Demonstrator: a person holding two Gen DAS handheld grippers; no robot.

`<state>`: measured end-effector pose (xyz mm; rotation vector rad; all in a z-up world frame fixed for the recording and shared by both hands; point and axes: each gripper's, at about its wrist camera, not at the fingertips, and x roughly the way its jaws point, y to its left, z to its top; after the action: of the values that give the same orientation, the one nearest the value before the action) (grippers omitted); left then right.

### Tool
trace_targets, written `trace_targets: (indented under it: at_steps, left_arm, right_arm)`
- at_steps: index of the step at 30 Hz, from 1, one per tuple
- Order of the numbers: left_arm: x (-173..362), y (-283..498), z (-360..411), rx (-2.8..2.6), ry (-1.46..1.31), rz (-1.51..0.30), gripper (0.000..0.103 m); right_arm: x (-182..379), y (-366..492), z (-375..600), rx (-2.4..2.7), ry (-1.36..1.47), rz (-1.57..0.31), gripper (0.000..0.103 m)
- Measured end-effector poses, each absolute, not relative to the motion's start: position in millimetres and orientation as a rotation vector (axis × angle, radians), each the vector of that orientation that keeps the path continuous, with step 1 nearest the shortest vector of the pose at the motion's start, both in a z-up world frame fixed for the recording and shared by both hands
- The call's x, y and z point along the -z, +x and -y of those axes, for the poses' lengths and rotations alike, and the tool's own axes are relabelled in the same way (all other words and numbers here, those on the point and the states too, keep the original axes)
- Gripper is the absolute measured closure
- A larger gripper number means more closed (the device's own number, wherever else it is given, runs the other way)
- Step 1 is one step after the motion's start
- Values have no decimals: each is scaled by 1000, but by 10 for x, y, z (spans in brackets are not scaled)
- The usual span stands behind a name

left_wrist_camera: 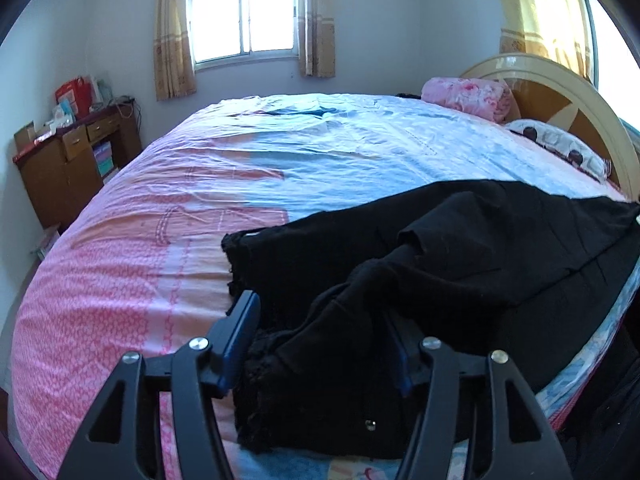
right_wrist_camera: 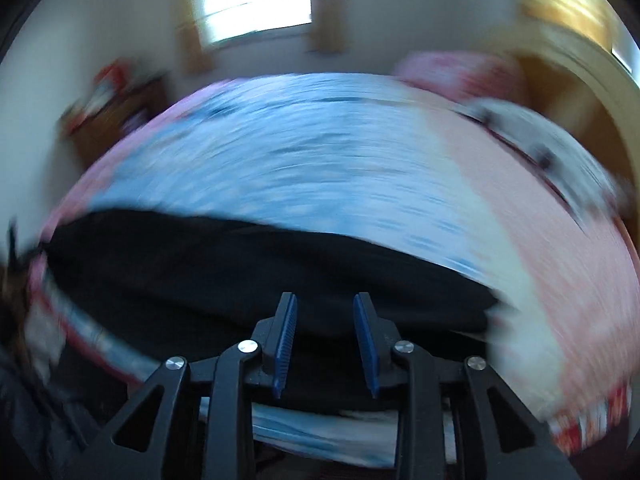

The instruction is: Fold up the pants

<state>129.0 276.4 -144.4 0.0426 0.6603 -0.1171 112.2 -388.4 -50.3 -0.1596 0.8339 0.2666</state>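
Black pants (left_wrist_camera: 460, 256) lie rumpled across the near edge of the bed (left_wrist_camera: 224, 184), one leg bunched and thrown over the other, frayed hem toward the pink side of the sheet.

Left claw (left_wrist_camera: 320, 344): spread wide, straddling the bunched leg; cloth drapes over its right finger. Not pinching, as far as I can tell.

Right claw (right_wrist_camera: 325, 340): spread, nothing between the pads, hovering over the pants (right_wrist_camera: 240, 264). View badly motion-blurred.

Handling, my read: soft, limp, medium-weight knit, not slippery; it will sag and drag on the sheet. I'd pinch hem corners or the waistband, through both layers, and lift both ends together to keep the leg flat.
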Motion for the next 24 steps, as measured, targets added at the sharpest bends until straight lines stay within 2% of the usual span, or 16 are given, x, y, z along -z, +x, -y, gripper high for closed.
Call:
trace_targets:
  at_steps: [4, 6, 9, 17, 19, 20, 21, 24]
  left_arm:
    - [1488, 1326, -2716, 118, 91, -673, 46]
    - [1471, 1319, -2695, 138, 98, -667, 56]
    - [1435, 1295, -2654, 146, 130, -648, 61]
    - [1405, 1362, -2738, 168, 156, -623, 61]
    - [1405, 1399, -2748, 180, 161, -623, 61]
    - [1395, 1414, -2755, 189, 168, -620, 61]
    - [1373, 1419, -2760, 197, 173, -615, 61]
    - [1286, 1410, -2783, 206, 181, -601, 61]
  right_arm:
    - [994, 1342, 2688, -514, -274, -898, 65]
    - [1175, 1397, 2311, -565, -324, -911, 65]
    - [1456, 1383, 1792, -616, -478, -890, 65]
    - [1823, 1463, 1429, -605, -708, -875, 66]
    - [1826, 1469, 1455, -619, -703, -882, 73]
    - [1816, 1477, 1459, -621, -695, -891, 88]
    - [1800, 1480, 1465, -615, -691, -893, 97]
    - [1633, 1449, 1510, -629, -629, -890, 101]
